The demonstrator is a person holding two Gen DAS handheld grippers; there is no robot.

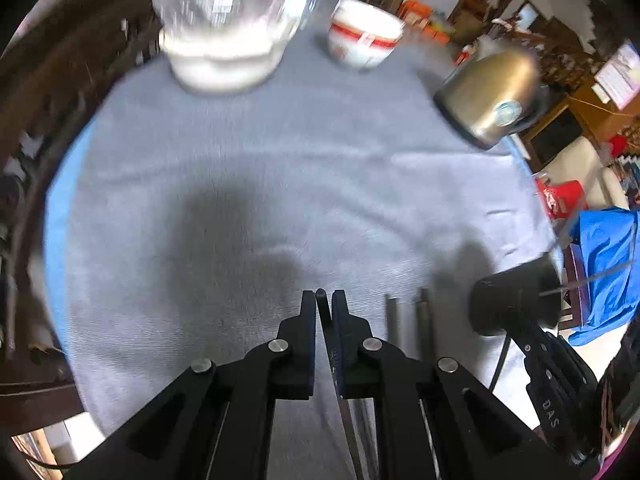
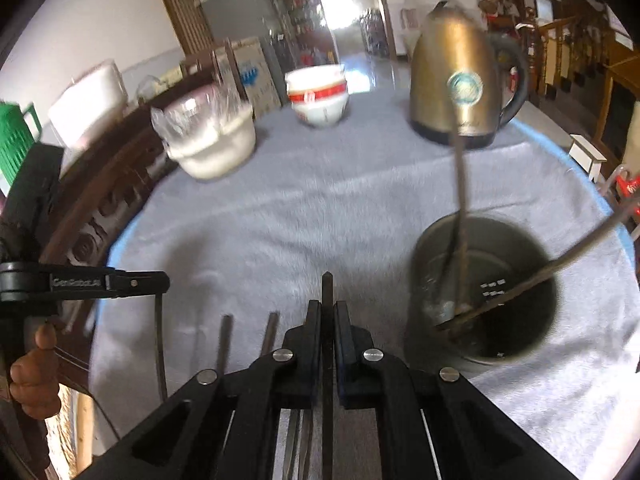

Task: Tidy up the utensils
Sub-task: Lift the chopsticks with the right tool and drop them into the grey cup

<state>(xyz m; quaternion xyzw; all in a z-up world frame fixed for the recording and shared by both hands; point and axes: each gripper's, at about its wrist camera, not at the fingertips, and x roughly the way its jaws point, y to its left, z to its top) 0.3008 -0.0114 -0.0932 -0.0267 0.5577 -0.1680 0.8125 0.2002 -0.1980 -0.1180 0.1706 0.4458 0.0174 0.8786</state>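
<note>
on the grey cloth (image 2: 320, 208), ahead and to the right of the right gripper (image 2: 327, 308), stands the dark holder (image 2: 484, 292), mouth up, with two chopsticks (image 2: 460, 200) already leaning in it and some pale item at the bottom, too blurred to name.

right gripper: jaws together, clamped on one dark chopstick (image 2: 327, 288); its tip pokes just past the fingertips, long axis running straight along the fingers, back under the gripper body.

left gripper (image 1: 322, 308): jaws likewise clamped on a thin dark stick (image 1: 321, 300), its end just past the tips, shaft trailing back and down between the fingers.

two more sticks (image 1: 408, 320) lie on the cloth between the two grippers, parallel, ends pointing the same way as the fingers.

key relation: holder sits to the right of both grippers; the right one is just beside it, the left well apart with the right gripper in between. judgement: right arm should deliver first, swinging right and tipping its stick from along-the-fingers toward upright over the mouth.

risk (judgement): leaning sticks cross the opening and may deflect the incoming tip.

beyond the holder: kettle (image 2: 456, 76), red-banded bowl (image 2: 320, 96), wrapped bowl (image 2: 208, 136). untouched.

frames motion-blurred.
</note>
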